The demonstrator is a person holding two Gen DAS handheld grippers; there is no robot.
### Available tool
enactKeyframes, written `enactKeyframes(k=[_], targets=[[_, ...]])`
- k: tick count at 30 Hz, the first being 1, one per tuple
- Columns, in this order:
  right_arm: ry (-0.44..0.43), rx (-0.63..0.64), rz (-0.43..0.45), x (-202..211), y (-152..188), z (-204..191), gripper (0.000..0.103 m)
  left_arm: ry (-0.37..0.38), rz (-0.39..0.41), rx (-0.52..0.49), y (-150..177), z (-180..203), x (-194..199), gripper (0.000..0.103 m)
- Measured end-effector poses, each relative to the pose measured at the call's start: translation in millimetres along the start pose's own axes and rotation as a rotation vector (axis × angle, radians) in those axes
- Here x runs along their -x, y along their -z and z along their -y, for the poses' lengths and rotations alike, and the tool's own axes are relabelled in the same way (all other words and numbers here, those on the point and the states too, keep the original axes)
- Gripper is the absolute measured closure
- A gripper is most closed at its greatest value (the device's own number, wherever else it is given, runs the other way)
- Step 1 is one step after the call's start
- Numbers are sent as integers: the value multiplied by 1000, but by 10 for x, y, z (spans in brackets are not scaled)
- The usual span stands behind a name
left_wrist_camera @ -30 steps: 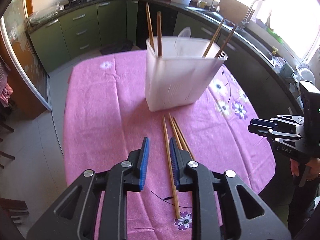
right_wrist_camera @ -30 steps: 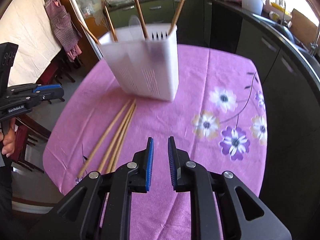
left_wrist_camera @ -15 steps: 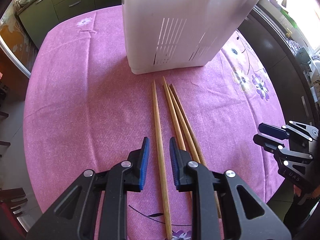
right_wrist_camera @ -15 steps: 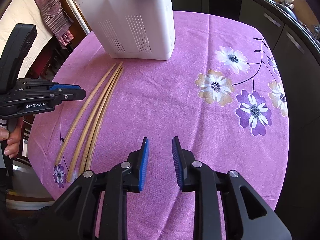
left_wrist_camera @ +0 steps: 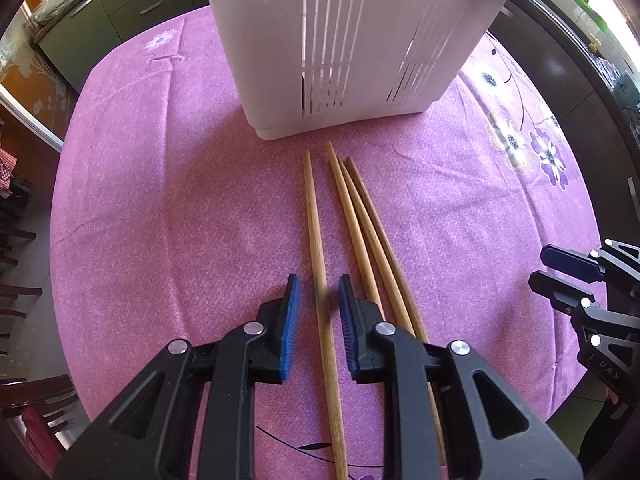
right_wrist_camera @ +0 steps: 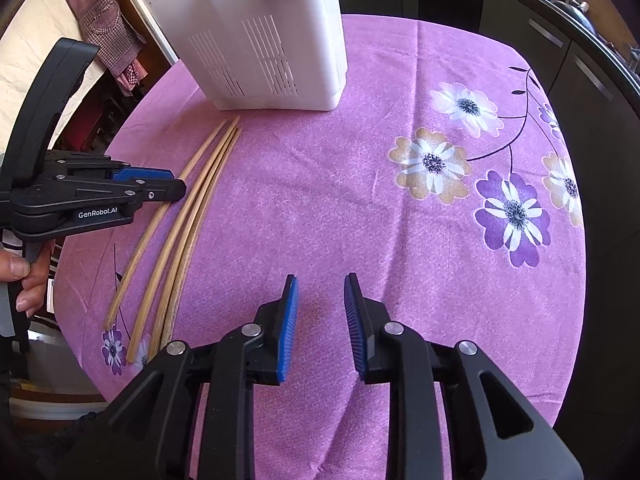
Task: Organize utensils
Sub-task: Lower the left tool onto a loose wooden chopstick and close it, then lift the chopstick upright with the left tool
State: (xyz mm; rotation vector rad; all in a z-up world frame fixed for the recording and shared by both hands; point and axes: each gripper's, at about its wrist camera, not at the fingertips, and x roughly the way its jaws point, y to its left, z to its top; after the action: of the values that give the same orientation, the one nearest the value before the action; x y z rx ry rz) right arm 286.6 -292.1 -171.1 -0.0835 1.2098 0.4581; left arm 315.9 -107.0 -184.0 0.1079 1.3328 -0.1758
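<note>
Your left tongs [left_wrist_camera: 316,312] read "GenRobot.AI", pads apart astride one chopstick [left_wrist_camera: 314,216], not clamping. Your right tongs [right_wrist_camera: 320,312] stand apart over the table [right_wrist_camera: 360,208].

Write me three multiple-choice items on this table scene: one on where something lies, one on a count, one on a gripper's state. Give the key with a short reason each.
1. Where do the loose chopsticks lie relative to the white utensil holder?
A. Inside it
B. On the pink tablecloth in front of its base
C. On the floor

2. How many chopsticks lie on the cloth?
A. Two
B. Four
C. Six

3. What is between the pads of the left gripper?
A. The single chopstick set apart from the rest, pads not pressing it
B. A spoon, clamped
C. Nothing

Key:
1 B: their tips point at the holder's base, flat on the cloth.
2 B: one apart, plus a bunch of three.
3 A: the left wrist view shows a gap on both sides of the stick. The right gripper straddles only cloth.
</note>
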Motion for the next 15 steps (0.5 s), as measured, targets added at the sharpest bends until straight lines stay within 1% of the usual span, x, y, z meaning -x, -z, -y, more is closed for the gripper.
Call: enactKeyframes(k=[3,5,7,11,13,15], targets=[[2,-2,-2,-7,3,7,79,-8,2,-4,5,-3,-8,88],[3,-2,-5,-20,6,7,79,5,5,3,10,-32,-14,95],[2,-2,-9,-44,7,6,79,18,15,14,35,-88,13,95],[0,-3,-18,-93,16,10,79,47,70,34,118,-230,197,96],[-1,-5,-21,-113,20,14,79,61,117,46,182,-304,371,96],[-4,-7,-18,-118,19,21,79,63,185,50,276,-368,605,96]])
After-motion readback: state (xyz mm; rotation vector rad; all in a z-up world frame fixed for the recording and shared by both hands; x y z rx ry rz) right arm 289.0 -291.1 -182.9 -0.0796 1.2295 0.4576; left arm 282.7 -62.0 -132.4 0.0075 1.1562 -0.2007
